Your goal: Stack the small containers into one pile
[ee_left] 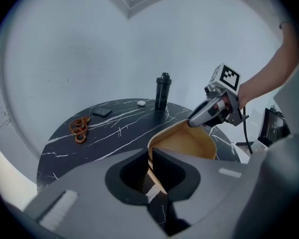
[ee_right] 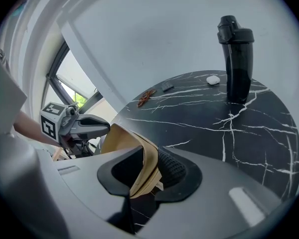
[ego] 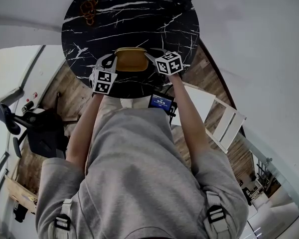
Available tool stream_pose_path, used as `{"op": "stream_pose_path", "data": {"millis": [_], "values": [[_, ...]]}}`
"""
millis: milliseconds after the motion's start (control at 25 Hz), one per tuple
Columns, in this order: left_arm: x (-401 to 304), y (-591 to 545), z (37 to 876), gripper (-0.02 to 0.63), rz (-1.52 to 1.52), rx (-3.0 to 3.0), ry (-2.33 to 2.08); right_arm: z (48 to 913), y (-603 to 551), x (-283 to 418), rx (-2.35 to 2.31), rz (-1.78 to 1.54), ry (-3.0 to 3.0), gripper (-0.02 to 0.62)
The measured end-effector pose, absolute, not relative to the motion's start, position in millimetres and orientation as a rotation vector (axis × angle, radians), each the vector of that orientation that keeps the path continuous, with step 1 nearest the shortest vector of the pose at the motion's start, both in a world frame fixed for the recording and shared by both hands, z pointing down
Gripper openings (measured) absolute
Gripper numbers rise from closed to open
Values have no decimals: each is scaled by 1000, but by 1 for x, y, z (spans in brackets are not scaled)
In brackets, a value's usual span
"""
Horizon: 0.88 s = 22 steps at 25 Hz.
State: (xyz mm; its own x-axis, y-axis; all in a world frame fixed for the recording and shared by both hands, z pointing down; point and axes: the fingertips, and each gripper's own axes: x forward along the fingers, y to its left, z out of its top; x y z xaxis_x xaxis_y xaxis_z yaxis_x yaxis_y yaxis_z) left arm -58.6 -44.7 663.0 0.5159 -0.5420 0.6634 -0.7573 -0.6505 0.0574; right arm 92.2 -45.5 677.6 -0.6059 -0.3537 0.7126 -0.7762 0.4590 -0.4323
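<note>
Here, tan container (ego: 131,59) mouth-up, long axis crosswise, left gripper (ego: 111,62) and right gripper (ego: 150,57) clamping opposite rims.

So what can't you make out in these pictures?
- Both gripper views: is the tan thin-walled container one piece or several nested? The left gripper and right gripper, shut on its rim, cover the edges.
- All views: the small white object, flat dark square and orange-brown coil are too small to name.
</note>
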Motion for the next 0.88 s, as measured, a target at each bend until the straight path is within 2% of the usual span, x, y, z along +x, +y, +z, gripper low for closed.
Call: {"op": "stream_pose_path", "data": {"millis": [200,480,600,880], "values": [[-60,-48,664,24,880,2427,-1065,680,-49,88,963,1062,-2187,78],[-63,-44,684,23,885,2345,-984,689,-45,85,940,1053,-2150,71],[-66,-42,689,-2,963,2363,-959,691,-46,82,936,993,-2132,67],[-81,-40,696,0,950,2339,-975,679,-45,88,952,970,-2199,109]]}}
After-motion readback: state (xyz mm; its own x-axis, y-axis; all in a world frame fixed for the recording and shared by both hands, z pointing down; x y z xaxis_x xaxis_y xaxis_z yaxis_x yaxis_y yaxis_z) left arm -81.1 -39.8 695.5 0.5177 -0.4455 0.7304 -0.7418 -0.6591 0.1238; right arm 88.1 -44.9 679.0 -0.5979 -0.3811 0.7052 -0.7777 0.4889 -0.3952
